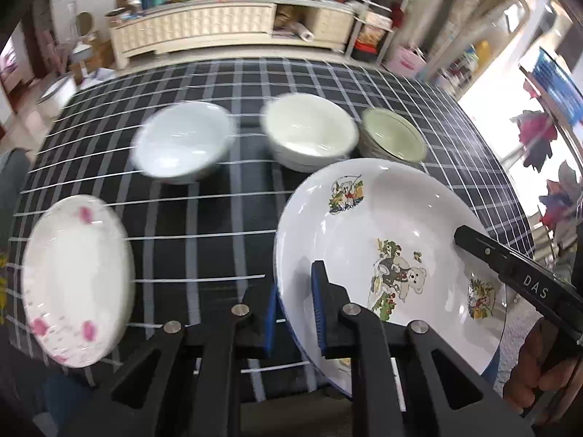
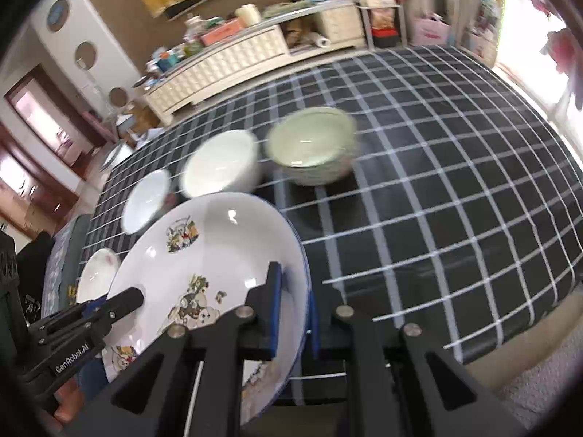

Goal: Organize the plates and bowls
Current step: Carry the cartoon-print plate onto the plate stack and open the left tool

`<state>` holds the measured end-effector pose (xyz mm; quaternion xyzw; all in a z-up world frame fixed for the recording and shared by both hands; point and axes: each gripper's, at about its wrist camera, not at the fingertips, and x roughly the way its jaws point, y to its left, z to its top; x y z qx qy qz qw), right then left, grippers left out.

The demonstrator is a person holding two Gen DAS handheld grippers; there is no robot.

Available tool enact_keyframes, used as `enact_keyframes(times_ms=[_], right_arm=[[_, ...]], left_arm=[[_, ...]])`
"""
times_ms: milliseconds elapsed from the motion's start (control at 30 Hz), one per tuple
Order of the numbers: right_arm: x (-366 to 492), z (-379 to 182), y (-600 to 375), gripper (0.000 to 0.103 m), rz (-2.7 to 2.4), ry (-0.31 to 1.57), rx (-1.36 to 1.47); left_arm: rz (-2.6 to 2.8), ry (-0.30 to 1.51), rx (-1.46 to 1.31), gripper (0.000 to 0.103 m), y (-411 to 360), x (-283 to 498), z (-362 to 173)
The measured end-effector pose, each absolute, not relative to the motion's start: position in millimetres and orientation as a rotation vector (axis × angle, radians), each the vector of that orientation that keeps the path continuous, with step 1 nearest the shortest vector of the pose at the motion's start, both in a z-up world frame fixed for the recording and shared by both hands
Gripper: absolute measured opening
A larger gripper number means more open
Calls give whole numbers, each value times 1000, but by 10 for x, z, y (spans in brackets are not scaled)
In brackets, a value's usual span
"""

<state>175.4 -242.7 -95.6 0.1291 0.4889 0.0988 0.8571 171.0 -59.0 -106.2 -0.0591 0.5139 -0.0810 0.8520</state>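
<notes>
A large white plate with cartoon bear pictures and a blue rim (image 1: 364, 218) (image 2: 218, 240) is held tilted over the near edge of the table. My left gripper (image 1: 295, 313) is shut on the plate's left rim, one blue pad inside and one outside. My right gripper (image 2: 294, 322) is shut on the opposite rim in the same way. Across the table stand a white bowl (image 1: 182, 142), a cream bowl (image 1: 309, 131) and a stack of pale green bowls (image 1: 393, 134) (image 2: 313, 145). A white plate with pink flowers (image 1: 73, 276) lies at the near left.
The table wears a black cloth with white checks (image 2: 437, 182), with bare cloth on its right half. Beyond it stands a cream cabinet (image 1: 204, 29) piled with clutter, and a shelf rack (image 1: 379, 18) to its right. A person's hand (image 1: 539, 375) grips the right tool.
</notes>
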Motion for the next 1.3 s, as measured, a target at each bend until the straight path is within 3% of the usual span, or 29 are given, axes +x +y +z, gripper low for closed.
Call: enact_keyframes(times_ms=[667, 1300], right_arm=[[1807, -1029, -621, 17, 512, 1069, 91], [1835, -1457, 201, 17, 553, 1174, 7]], left_arm=[[131, 1047, -345, 15, 1268, 989, -1045], [223, 1108, -439, 15, 1965, 831, -1513]])
